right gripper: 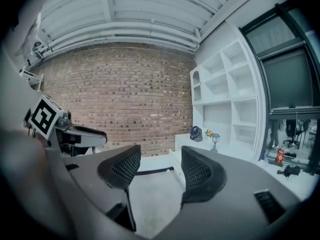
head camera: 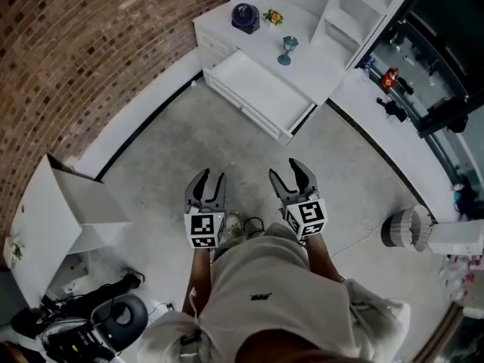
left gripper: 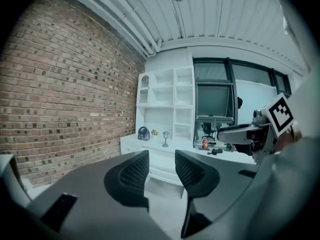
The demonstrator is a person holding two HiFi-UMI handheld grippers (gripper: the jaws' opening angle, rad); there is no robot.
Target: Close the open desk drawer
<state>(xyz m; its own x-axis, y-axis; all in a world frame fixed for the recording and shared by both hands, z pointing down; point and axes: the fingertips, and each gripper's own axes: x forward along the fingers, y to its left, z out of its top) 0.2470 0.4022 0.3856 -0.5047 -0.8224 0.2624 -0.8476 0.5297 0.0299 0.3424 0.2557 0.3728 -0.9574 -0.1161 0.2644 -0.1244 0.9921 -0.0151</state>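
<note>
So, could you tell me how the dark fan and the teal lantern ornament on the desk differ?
The fan is dark, round and squat, while the lantern ornament is pale teal and slim, on a thin stem with a foot. The fan stands toward the end of the desk nearer the brick wall. The lantern ornament stands further along, closer to the edge above the open drawer. Both stand upright on the white desk top, apart from each other.

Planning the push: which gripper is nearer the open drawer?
Right. The right gripper is a short way off the drawer front's near corner, not touching; the left gripper is farther from that front.
</note>
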